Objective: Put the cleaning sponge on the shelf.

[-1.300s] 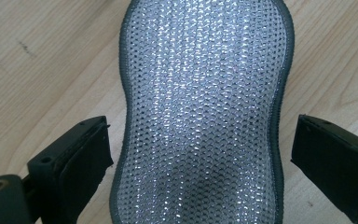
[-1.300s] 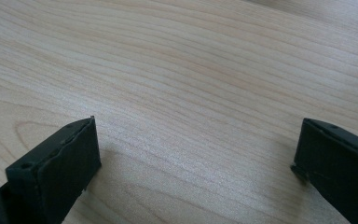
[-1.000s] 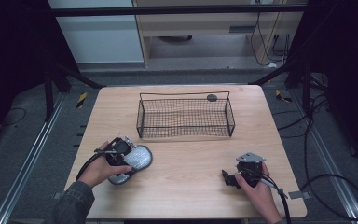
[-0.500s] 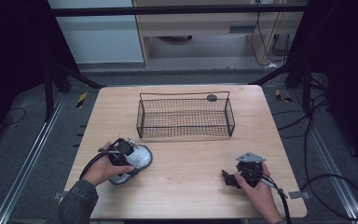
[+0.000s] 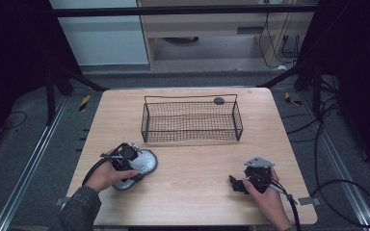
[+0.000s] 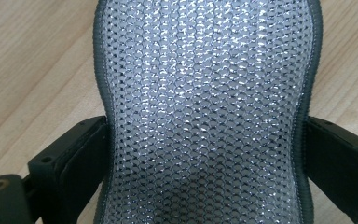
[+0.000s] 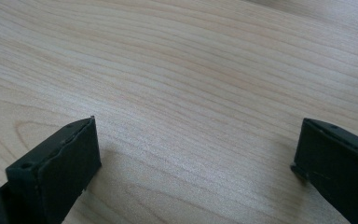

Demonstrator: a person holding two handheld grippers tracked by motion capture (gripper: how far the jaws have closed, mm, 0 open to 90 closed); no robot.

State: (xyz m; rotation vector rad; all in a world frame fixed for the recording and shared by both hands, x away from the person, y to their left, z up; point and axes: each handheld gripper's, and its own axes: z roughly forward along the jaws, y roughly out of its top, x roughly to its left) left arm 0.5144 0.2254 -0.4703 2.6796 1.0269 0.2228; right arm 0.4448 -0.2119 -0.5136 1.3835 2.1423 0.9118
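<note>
We had our left gripper (image 5: 134, 162) clamped on the mesh pad (image 6: 205, 112) near the tabletop's (image 5: 197, 163) front-left corner; our right gripper (image 5: 237, 185) lay wide, empty. Carrying it to the basket (image 5: 191, 121) remained.

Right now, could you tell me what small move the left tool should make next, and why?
Probably lift. The left tool has its jaws on both sides of the silver mesh pad, which lies on the table; the wire basket stands beyond.
</note>
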